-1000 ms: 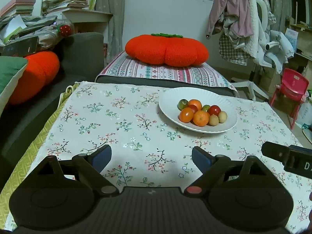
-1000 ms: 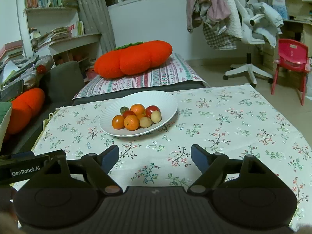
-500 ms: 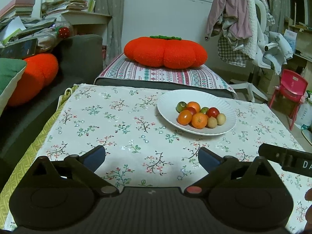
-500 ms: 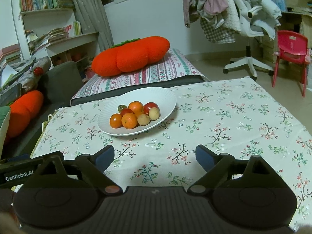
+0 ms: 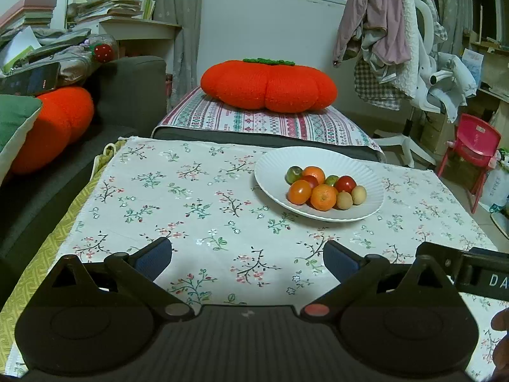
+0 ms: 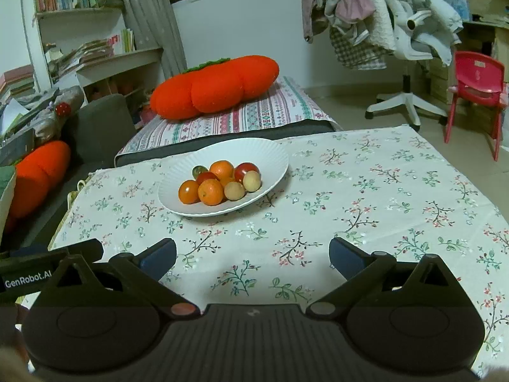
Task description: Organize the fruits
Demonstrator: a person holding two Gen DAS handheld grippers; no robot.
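Fingers wide on your left gripper [image 5: 247,253], the right gripper [image 6: 252,251] opening, both empty; the fruits [image 6: 219,182] heap on the white plate [image 6: 178,205] at eleven o'clock: small, round, roll-prone, so pinch across the middle, gently.

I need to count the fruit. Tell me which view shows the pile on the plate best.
The right wrist view: the fruit pile sits nearer and more central on the white plate. The left wrist view shows the same pile smaller, right of centre.
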